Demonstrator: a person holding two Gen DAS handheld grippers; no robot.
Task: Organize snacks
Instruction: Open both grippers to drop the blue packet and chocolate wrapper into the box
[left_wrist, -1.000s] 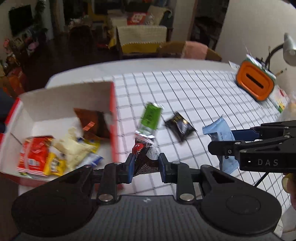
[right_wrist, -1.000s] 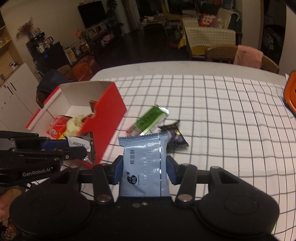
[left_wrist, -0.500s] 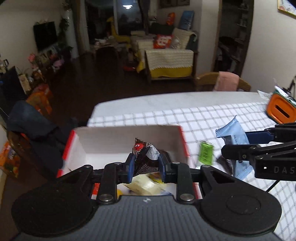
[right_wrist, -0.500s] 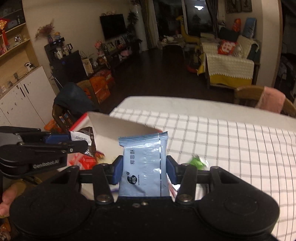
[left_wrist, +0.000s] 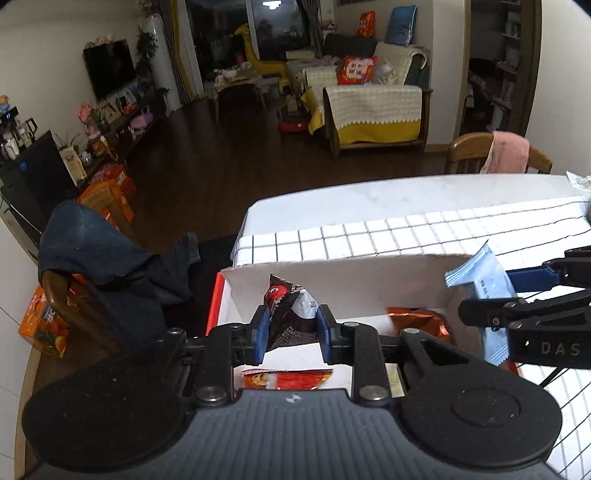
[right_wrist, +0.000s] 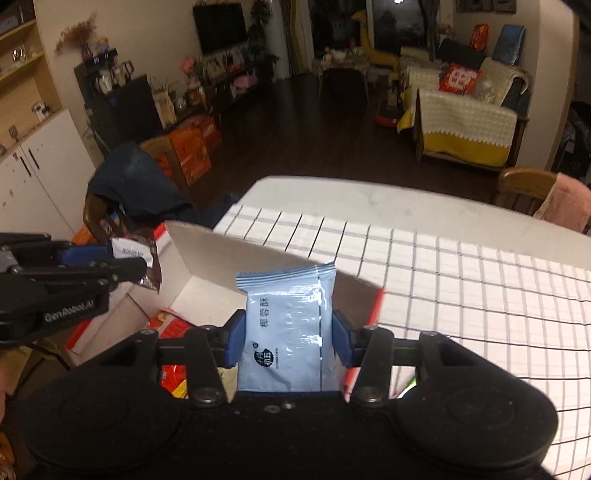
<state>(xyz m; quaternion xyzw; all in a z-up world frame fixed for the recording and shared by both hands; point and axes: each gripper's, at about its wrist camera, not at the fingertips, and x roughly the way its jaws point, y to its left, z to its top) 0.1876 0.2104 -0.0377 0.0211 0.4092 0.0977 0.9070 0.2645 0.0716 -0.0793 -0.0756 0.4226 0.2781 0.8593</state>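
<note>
Nearest, the left claw (left_wrist: 290, 334) clamps a dark crinkled snack packet (left_wrist: 290, 317), and the right claw (right_wrist: 287, 341) grips a pale blue foil snack pouch (right_wrist: 288, 328) upright. Both hang directly above the open red-and-white cardboard box (left_wrist: 351, 284), at the tabletop's (right_wrist: 461, 295) left edge.

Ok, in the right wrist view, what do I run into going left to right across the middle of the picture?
Left gripper with the dark brown snack packet → white inner wall of the red box → light blue snack packet in the right gripper → checked tablecloth.
</note>
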